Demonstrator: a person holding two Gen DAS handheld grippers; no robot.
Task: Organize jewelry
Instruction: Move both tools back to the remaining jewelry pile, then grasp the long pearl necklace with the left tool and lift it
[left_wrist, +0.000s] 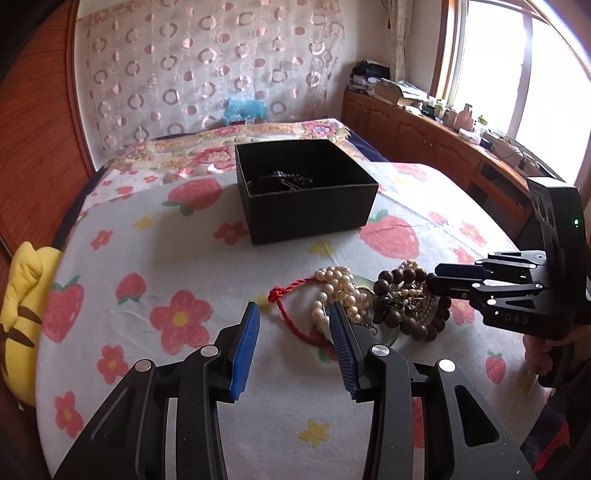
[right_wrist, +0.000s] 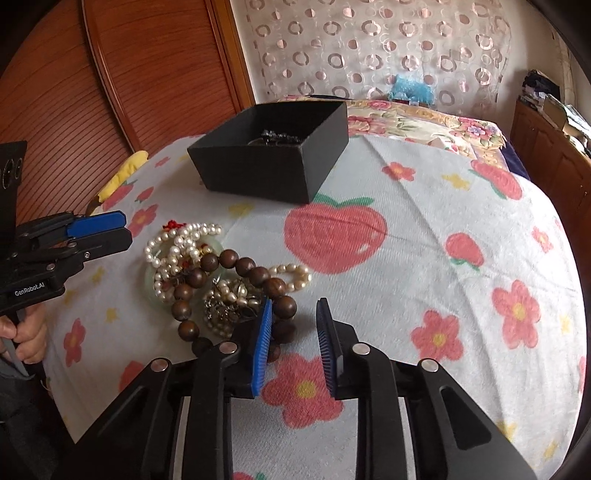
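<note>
bed (left_wrist: 155, 258) under a strawberry-and-flower sheet carries everything; wooden headboard-like panel (right_wrist: 155, 74) along its far left edge, circle-patterned curtain (left_wrist: 207, 66) beyond the far end. open black box (left_wrist: 306, 192) sits toward the far middle of the bed, dark chain-like pieces inside, too dim to identify. jewelry pile (left_wrist: 373, 306) lies near the bed's near edge, well apart from the box: wooden bead bracelet (right_wrist: 236, 280), pearl strands (right_wrist: 177, 247), red cord (left_wrist: 291, 314), a pale green ring mostly buried under them, small metal bits tangled and unreadable. yellow plush (left_wrist: 22, 306) at the bed's left edge, cut off. left gripper (left_wrist: 293, 347) jaws apart, nothing between them, right finger covering part of the pearls. right gripper (right_wrist: 295, 343) jaws partly apart, nothing clearly between; its left finger sits against the wooden beads, contact unclear. only the left wrist view shows the window (left_wrist: 517, 66) and cluttered side cabinet (left_wrist: 443, 129). hand (right_wrist: 26, 336) on the left handle, partly cropped.
</note>
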